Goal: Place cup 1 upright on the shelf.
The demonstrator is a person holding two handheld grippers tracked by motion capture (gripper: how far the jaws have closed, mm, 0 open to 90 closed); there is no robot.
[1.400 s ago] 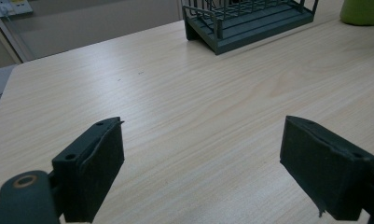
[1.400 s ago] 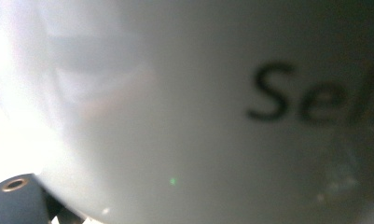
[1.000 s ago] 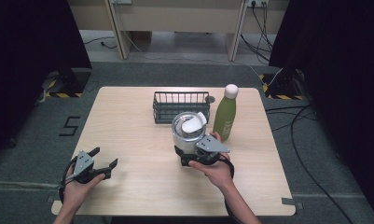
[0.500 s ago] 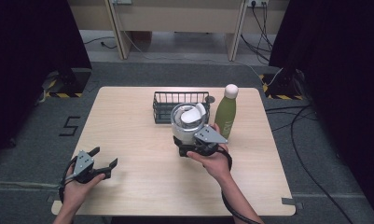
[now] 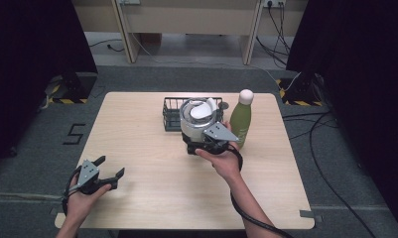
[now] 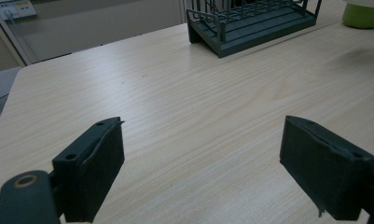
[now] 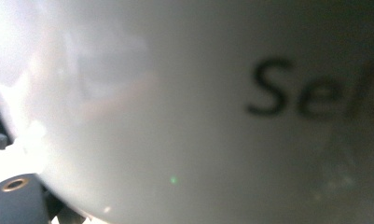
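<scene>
While gripping the mug [image 5: 199, 119], the right tongs [image 5: 206, 144] reach forward.

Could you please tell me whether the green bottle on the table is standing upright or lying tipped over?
Upright. In the high view the green bottle stands on its base on the table, pale cap on top.

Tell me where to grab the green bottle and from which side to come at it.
Grip the green bottle around its straight green body, below the narrower white cap. Approach level from the table's right edge: it stands upright, the white mug and wire basket crowd its left, and the right side looks free.
</scene>
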